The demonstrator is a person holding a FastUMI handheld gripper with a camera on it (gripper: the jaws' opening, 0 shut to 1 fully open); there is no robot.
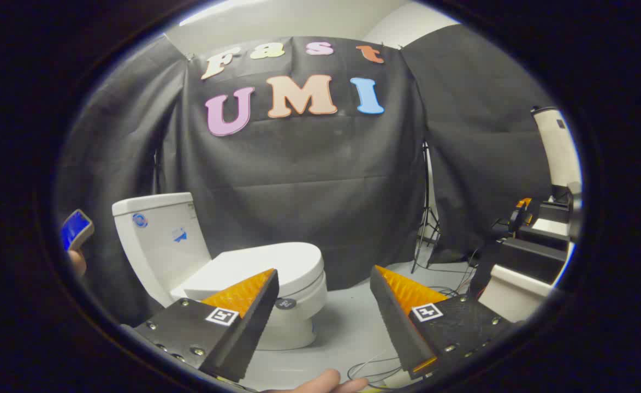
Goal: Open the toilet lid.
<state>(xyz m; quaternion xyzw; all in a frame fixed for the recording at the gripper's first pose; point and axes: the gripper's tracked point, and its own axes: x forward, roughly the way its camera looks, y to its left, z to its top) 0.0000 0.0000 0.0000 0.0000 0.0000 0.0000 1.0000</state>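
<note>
A white toilet point(277, 295) stands on the pale floor against the black cloth wall, beyond my left finger. Its lid point(260, 265) lies flat and closed over the seat, and the tank point(159, 240) rises behind it to the left. My gripper point(323, 278) is open with a wide gap and nothing between the fingers. The left fingertip overlaps the near edge of the lid in the view, but it sits well short of the toilet. The front of the bowl shows in the gap between the fingers.
A light stand tripod point(427, 218) stands at the cloth wall to the right. Dark boxes and equipment point(522, 256) sit further right, with cables point(375, 371) on the floor. A hand point(320, 385) shows below the fingers, and another hand holds a blue device point(76, 229) left of the tank.
</note>
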